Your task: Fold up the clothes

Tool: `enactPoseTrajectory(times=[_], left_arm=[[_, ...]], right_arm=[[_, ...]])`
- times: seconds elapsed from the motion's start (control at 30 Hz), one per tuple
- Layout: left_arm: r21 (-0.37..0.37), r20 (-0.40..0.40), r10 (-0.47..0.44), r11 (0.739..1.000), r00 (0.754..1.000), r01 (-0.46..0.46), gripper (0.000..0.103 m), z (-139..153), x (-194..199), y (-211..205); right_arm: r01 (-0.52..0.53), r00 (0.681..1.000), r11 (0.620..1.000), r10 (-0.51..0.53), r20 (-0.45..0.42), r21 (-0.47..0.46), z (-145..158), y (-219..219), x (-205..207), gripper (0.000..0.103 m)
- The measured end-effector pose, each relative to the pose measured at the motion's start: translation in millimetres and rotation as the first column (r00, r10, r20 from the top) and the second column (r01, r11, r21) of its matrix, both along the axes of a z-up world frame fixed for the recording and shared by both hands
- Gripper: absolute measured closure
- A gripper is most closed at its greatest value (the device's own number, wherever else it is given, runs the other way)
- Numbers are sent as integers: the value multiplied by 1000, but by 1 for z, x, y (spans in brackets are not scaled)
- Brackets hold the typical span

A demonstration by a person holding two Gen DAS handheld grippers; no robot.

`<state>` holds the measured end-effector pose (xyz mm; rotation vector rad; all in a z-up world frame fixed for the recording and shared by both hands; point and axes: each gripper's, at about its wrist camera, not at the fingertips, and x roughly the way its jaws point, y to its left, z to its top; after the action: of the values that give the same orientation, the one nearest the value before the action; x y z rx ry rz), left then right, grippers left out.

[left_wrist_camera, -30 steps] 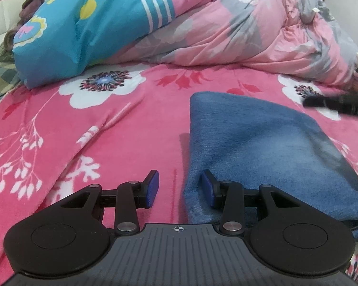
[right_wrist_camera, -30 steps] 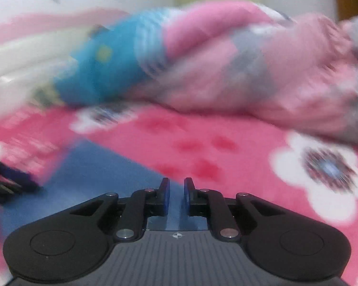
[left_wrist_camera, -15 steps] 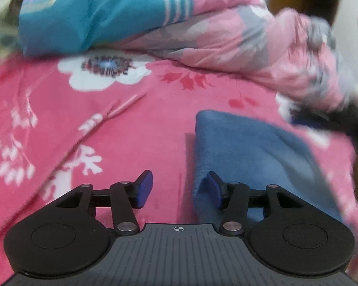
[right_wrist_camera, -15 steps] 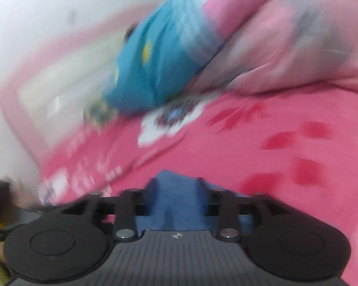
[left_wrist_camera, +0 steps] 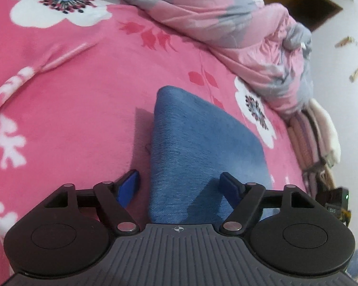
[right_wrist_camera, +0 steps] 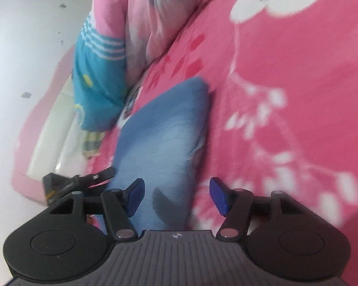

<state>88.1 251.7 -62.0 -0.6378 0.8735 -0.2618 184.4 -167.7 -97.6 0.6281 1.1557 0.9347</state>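
Note:
A folded blue denim garment (left_wrist_camera: 198,147) lies flat on the pink flowered bedsheet (left_wrist_camera: 71,100). My left gripper (left_wrist_camera: 181,187) hovers over the garment's near left edge, its jaws opening wide; one blue pad stands over the sheet, the other over the cloth, neither pressing. In the right wrist view the same blue garment (right_wrist_camera: 164,143) runs away from my right gripper (right_wrist_camera: 176,196), whose jaws are also opening, straddling the garment's near end without gripping it. The left gripper's black arm (right_wrist_camera: 83,181) shows at the right view's left side.
A bunched pink and grey quilt (left_wrist_camera: 226,19) with a turquoise striped part (right_wrist_camera: 97,71) lies along the far side of the bed. Folded pale cloths (left_wrist_camera: 317,133) are stacked at the bed's right edge. A white wall (right_wrist_camera: 23,35) and headboard border the bed.
Both grippers opened from nearly shut or narrow to wide. Both views rolled and dropped closer to the blue garment, which now sits between each pair of fingers.

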Motion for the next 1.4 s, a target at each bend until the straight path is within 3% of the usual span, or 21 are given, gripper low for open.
enactPoseTrajectory(times=[0.13, 0.33, 0.37, 0.47, 0.53, 0.73, 0.9, 1.0, 1.1, 1.2, 1.3, 1.4], left_arm=[[11, 5, -13, 1000, 1000, 13, 25, -3, 5, -5], [-33, 31, 0, 999, 1000, 1, 21, -8, 9, -14], [-28, 32, 3, 1000, 999, -2, 20, -7, 9, -16], [-25, 23, 29, 999, 999, -29, 20, -4, 7, -22], [-42, 12, 44, 998, 999, -44, 20, -3, 6, -25], [-105, -30, 22, 994, 999, -25, 20, -3, 10, -61], [-225, -37, -60, 973, 998, 50, 20, -8, 22, -115], [-237, -33, -135, 963, 990, 124, 20, -12, 36, -156], [-216, -50, -135, 969, 990, 121, 22, -15, 41, -173], [-214, -63, -89, 974, 994, 74, 24, -10, 33, -164], [-165, -40, -19, 986, 999, 12, 24, 9, 12, -141], [-53, 83, 51, 998, 995, -47, 29, 37, -14, -133]], right_arm=[[-67, 998, 998, 68, 17, -17, -2, 33, 4, 38], [-53, 996, 986, 63, -56, 160, -22, 47, 28, 40], [-54, 997, 986, 61, -42, 159, -20, 42, 27, 42], [-51, 998, 986, 55, -19, 158, -18, 37, 28, 61], [-41, 998, 977, 49, -35, 210, -21, 29, 32, 71], [-39, 998, 971, 47, -32, 238, -18, -1, 49, 73], [-22, 1000, 980, 19, 18, 199, -4, -62, 64, 73], [41, 999, 989, -41, 1, 144, 2, -109, 76, 70], [100, 995, 994, -99, -15, 34, 5, -142, 78, 61], [176, 982, 984, -176, 63, 1, 21, -172, 60, 61], [290, 938, 955, -295, 183, 54, 50, -202, 28, 61], [315, 894, 938, -345, 286, 146, 74, -210, -13, 63]])
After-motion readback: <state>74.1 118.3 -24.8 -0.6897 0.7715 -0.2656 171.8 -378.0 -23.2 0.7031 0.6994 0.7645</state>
